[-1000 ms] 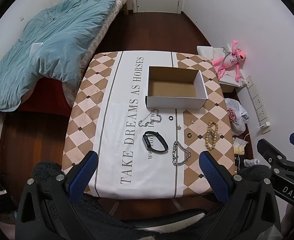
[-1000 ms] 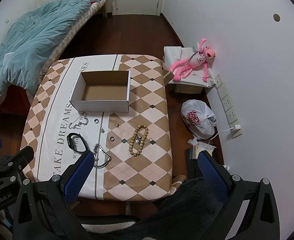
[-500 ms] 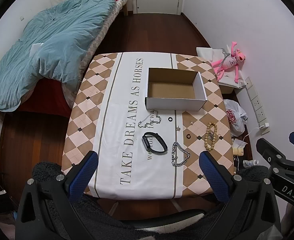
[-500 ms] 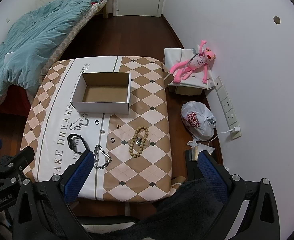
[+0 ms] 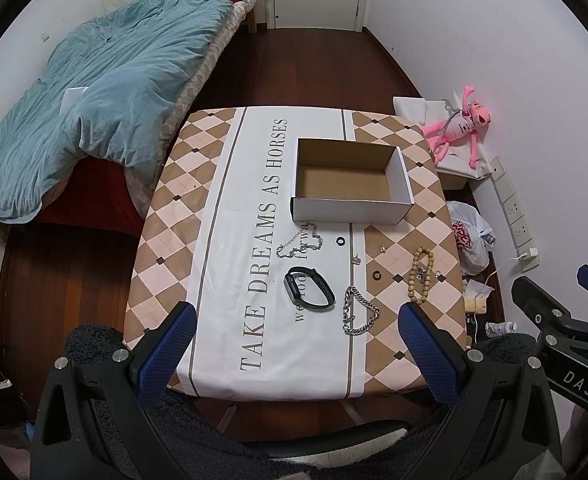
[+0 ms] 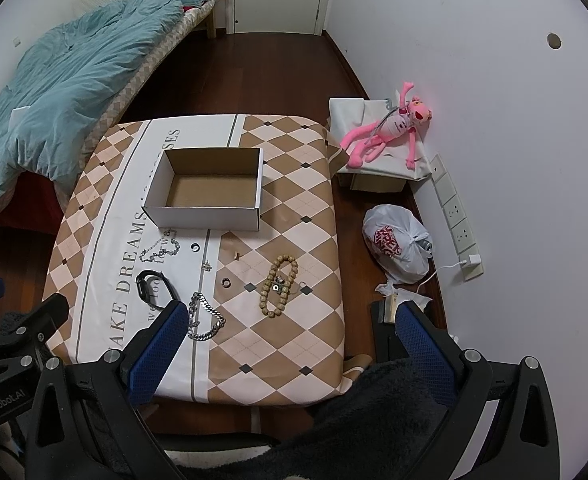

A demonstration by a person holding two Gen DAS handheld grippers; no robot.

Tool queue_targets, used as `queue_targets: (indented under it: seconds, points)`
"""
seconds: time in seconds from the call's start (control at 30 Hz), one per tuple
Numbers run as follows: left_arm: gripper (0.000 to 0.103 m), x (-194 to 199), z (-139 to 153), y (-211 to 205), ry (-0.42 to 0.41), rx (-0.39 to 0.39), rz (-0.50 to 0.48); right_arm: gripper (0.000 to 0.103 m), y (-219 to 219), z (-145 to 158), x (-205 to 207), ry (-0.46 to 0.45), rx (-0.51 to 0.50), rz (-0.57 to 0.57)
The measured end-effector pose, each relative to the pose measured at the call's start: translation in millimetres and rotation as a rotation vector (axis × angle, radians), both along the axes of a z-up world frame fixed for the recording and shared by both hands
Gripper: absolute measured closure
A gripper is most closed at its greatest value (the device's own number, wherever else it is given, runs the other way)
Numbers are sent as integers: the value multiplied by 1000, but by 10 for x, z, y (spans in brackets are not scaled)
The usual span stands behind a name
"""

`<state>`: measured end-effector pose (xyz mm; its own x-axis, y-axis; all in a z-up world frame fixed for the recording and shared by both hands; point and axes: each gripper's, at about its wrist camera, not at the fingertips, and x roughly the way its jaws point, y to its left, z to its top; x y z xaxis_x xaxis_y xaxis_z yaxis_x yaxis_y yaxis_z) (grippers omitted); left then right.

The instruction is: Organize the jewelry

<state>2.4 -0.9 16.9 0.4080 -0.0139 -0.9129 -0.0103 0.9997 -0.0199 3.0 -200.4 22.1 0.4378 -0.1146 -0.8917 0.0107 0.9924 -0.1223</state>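
An empty cardboard box (image 5: 350,178) (image 6: 209,188) stands on the checked tablecloth (image 5: 181,208). In front of it lie a thin silver chain (image 5: 298,242) (image 6: 159,247), a black wristband (image 5: 309,289) (image 6: 154,288), a heavy silver chain (image 5: 357,312) (image 6: 205,319), a wooden bead bracelet (image 5: 420,274) (image 6: 278,285), small rings (image 5: 340,241) (image 6: 226,282) and tiny earrings (image 5: 356,259). My left gripper (image 5: 294,344) and right gripper (image 6: 289,344) hover high above the table's near edge, both open and holding nothing.
A bed with a teal duvet (image 5: 93,92) stands left of the table. A pink plush toy (image 6: 390,128) lies on a covered box at the right wall, with a white plastic bag (image 6: 398,246) and wall sockets (image 6: 458,216) nearby. Dark wood floor (image 5: 314,68) surrounds the table.
Both views have drifted slightly back and upward, so the table looks a little smaller. Nothing on the table has moved.
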Motion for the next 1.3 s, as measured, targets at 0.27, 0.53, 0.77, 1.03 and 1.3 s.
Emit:
queue_targets:
  seconds: [0.27, 0.53, 0.77, 1.03, 1.3]
  points:
    - [0, 5, 2, 4, 0, 0, 0, 0, 21, 3, 16, 0, 2, 5]
    - [0, 19, 18, 20, -1, 0, 0, 0, 40, 18, 30, -4, 3, 4]
    - [0, 24, 23, 18, -2, -2, 1, 0, 32, 20, 29, -6, 5, 4]
    - [0, 285, -108, -17, -16, 87, 31, 0, -90, -81, 180, -10, 15, -53]
    - [0, 721, -682, 37, -7, 157, 47, 0, -523, -920, 666, 103, 28, -195]
